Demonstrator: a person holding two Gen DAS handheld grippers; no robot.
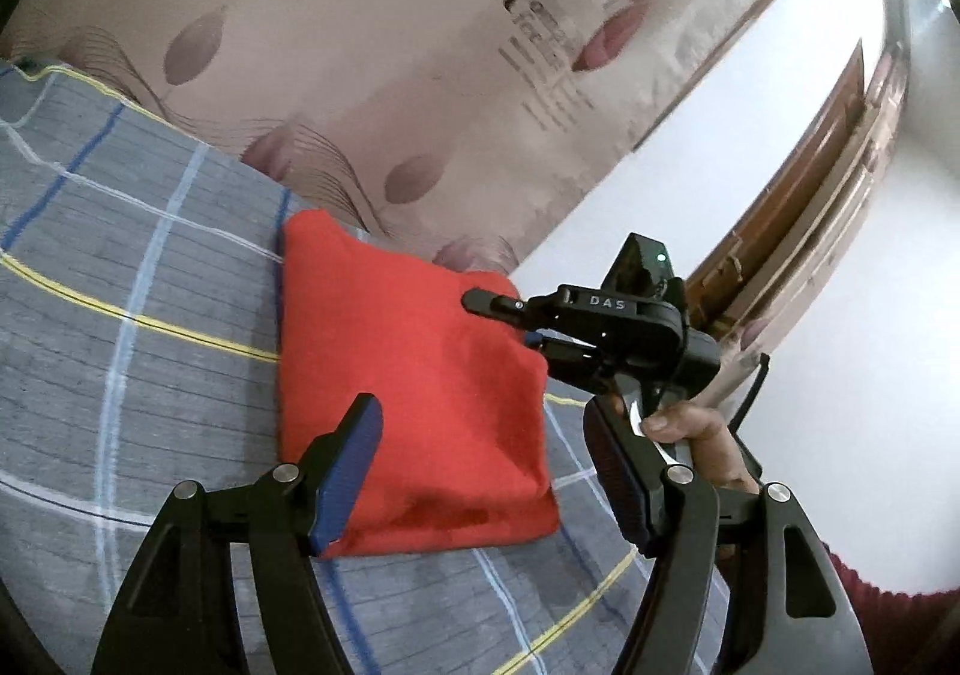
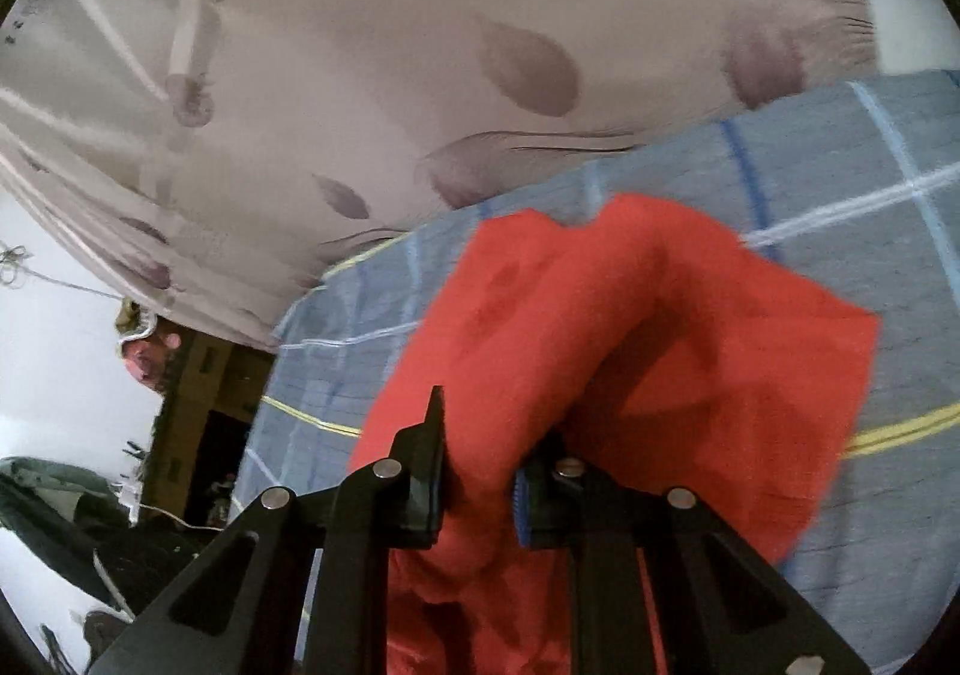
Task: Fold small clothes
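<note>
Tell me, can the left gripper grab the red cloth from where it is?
Probably yes: the left gripper is open right over the red cloth, with nothing between. The right gripper already pinches its far edge.

One red garment (image 1: 414,393) lies on one bed (image 1: 120,279) covered in a grey checked sheet, near the edge that meets one leaf-patterned curtain (image 1: 336,45). Two grippers show: the left gripper (image 1: 480,471) and the right gripper (image 2: 480,471). One hand (image 1: 696,441) is visible.

Both wrist views close, angled down, sharing red cloth (image 1: 414,393).
</note>
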